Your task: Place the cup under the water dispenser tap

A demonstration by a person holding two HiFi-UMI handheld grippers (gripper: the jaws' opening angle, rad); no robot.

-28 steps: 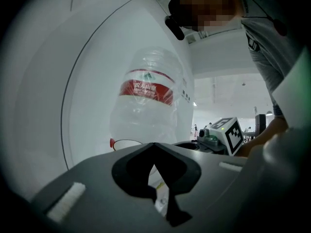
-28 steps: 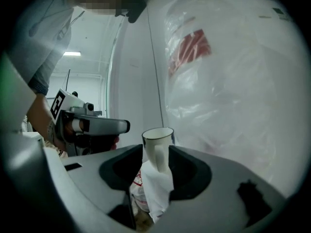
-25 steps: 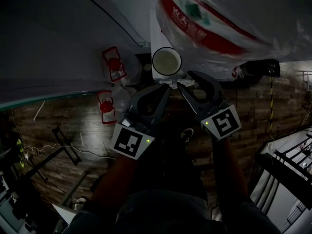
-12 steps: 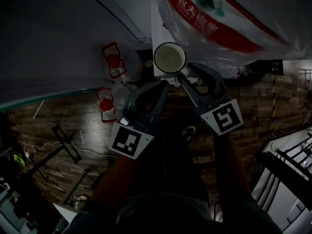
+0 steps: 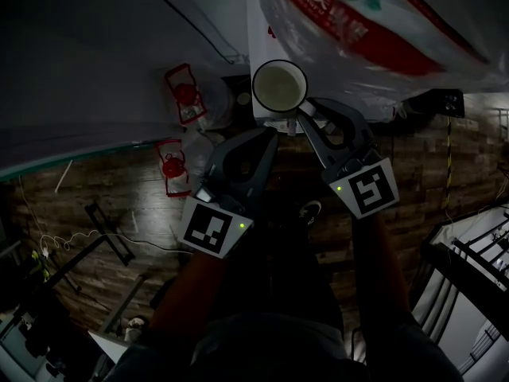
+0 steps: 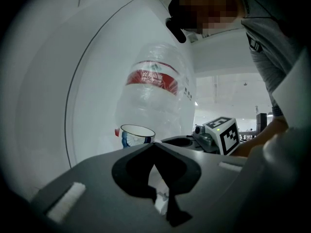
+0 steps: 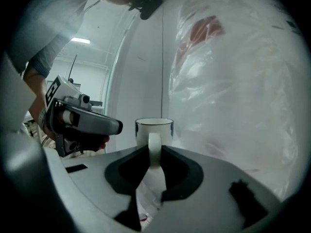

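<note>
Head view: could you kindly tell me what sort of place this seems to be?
Probably an office or workroom corner with a water dispenser: a large plastic-wrapped water bottle, a cup beside it, and wood-plank flooring below.

The water bottle is cut off by the head view's top and right edges. The lower part of the cup is hidden behind the left claw.
</note>
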